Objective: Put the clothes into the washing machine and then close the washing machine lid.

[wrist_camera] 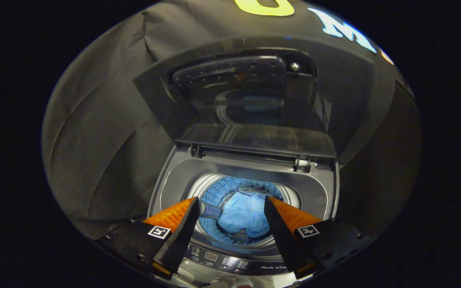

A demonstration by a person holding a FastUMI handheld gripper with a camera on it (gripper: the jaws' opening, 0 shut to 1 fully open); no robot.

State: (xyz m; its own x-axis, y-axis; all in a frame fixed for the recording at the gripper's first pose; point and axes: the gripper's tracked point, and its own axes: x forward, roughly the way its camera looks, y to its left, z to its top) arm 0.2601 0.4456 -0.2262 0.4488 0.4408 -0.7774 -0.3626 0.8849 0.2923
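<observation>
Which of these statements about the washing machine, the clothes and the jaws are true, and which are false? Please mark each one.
1. The washing machine lid is closed. False: it stands raised, folded back behind the opening.
2. A light blue garment lies inside the drum. True.
3. The gripper is shut on the garment. False: its jaws are open and hold nothing; the garment lies beyond them, down in the drum.
4. The control panel lies along the front edge of the machine, below the jaws. True.
5. The drum is empty. False: the garment is in it.
</observation>
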